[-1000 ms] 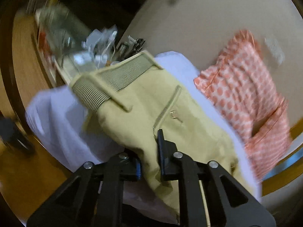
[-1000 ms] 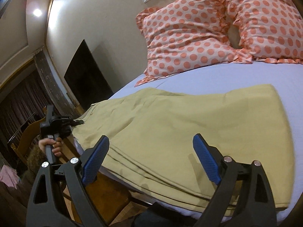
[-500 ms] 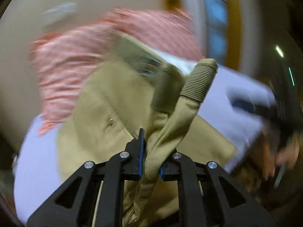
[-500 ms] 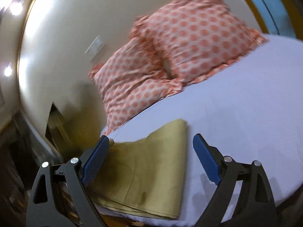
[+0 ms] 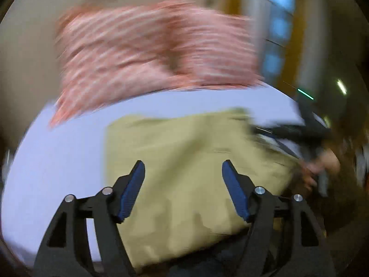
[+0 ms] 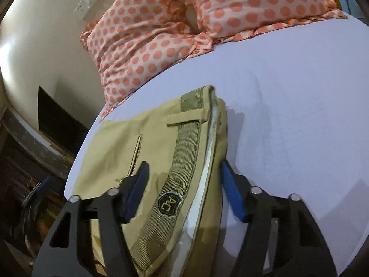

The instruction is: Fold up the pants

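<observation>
The left gripper (image 5: 183,173) is spread wide with nothing between its blue pads, hovering over the folded khaki pants (image 5: 189,161), which lie on the lavender bed sheet (image 5: 57,161) ahead of it. The right gripper (image 6: 184,175) is likewise released, its fingers straddling the waistband (image 6: 184,157); polka-dot pillows (image 6: 161,27) lie beyond.

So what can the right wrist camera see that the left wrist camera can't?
Only the right wrist view shows the ribbed waistband, its AC badge, a belt loop and a wall switch plate. Only the left wrist view, which is blurry, shows a window and the person's hand. Both show the folded khaki pants on the lavender bed sheet, polka-dot pillows, and an open gripper: right gripper, left gripper.
</observation>
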A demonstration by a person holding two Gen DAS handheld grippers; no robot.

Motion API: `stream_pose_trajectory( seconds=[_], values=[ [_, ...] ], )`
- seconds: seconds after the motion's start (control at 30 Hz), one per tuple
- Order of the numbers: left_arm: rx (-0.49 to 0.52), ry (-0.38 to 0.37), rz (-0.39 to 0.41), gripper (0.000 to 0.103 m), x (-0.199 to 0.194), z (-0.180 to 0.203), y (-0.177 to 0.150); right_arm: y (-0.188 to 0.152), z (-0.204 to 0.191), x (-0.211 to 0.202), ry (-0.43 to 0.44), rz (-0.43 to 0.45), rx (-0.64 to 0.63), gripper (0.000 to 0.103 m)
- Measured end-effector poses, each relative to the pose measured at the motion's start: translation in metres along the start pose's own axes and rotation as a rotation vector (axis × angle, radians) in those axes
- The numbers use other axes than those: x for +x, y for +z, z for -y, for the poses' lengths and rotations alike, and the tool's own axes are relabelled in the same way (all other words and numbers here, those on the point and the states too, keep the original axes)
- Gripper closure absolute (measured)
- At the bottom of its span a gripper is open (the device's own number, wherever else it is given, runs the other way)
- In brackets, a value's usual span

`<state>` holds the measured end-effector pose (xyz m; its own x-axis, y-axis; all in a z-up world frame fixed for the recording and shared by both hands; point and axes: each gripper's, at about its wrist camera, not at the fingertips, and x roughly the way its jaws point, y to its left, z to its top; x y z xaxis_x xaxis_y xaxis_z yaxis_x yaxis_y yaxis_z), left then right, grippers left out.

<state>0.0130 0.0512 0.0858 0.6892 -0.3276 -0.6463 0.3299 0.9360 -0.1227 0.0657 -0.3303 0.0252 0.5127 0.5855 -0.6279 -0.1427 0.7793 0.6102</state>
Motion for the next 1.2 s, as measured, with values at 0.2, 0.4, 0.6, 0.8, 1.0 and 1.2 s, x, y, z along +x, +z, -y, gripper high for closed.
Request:
stream_pose_trajectory(
  seconds=[0.2,0.4,0.6,0.8,1.0,1.2],
  values=[
    [-0.220,-0.105,-0.210,0.036,0.059,-0.074,-0.007,0.000,0.017,-0.001,0.086,0.007,0.019,0.061],
    [-0.196,-0.206,-0.245,0.053,0.077,-0.060,-0.010,0.003,0.015,0.015,0.275,-0.115,0.032,0.082],
    [-0.113,-0.187,-0.255,0.089,0.080,-0.045,0.013,0.032,0.000,0.012,0.355,-0.110,0.025,0.088],
    [-0.103,-0.054,-0.104,0.090,0.107,-0.043,0.085,0.111,-0.013,0.017,0.279,0.024,-0.032,0.092],
    [-0.115,0.255,-0.139,0.072,0.155,-0.054,0.101,0.133,0.014,0.046,-0.233,0.036,-0.029,0.083],
    [-0.064,0.389,-0.015,0.006,0.064,-0.040,0.054,0.071,-0.014,-0.031,-0.313,0.226,-0.099,0.001]
  ],
)
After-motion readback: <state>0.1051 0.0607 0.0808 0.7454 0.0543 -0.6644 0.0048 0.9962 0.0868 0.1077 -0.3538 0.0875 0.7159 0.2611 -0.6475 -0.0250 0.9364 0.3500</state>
